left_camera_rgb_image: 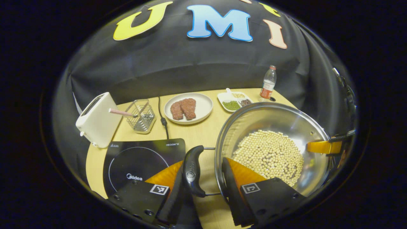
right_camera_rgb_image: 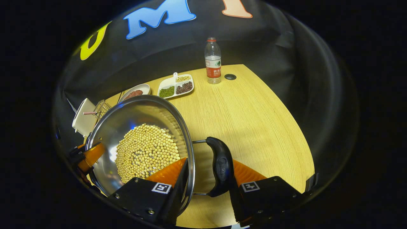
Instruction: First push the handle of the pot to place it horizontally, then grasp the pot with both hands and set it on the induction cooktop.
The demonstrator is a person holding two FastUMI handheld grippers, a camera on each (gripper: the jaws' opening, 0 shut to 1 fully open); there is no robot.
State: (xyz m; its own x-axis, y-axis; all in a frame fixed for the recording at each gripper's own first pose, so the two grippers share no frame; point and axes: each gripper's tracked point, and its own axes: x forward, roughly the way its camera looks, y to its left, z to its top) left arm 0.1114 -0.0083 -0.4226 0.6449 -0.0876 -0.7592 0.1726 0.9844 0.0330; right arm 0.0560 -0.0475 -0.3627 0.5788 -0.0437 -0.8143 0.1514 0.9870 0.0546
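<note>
A steel pot [left_camera_rgb_image: 286,121] [right_camera_rgb_image: 127,114] holding soybeans [left_camera_rgb_image: 270,152] [right_camera_rgb_image: 146,149] is to the right of the black induction cooktop [left_camera_rgb_image: 140,159]. Whether it rests on the table I cannot tell. My left gripper [left_camera_rgb_image: 205,165] is shut on the pot's near black handle [left_camera_rgb_image: 192,171] and rim, one finger outside the handle, the other inside the pot. In the right gripper view, my right gripper [right_camera_rgb_image: 208,162] is shut the same way on the opposite handle [right_camera_rgb_image: 221,167]. Each gripper also appears across the pot: the right gripper [left_camera_rgb_image: 324,147], the left gripper [right_camera_rgb_image: 90,156].
On the wooden table [right_camera_rgb_image: 254,121] stand a white toaster [left_camera_rgb_image: 97,119], a wire basket [left_camera_rgb_image: 141,116], a plate of meat [left_camera_rgb_image: 187,108], a divided dish of beans [left_camera_rgb_image: 235,101] and a water bottle [right_camera_rgb_image: 213,60]. A power cord [left_camera_rgb_image: 162,119] runs back from the cooktop.
</note>
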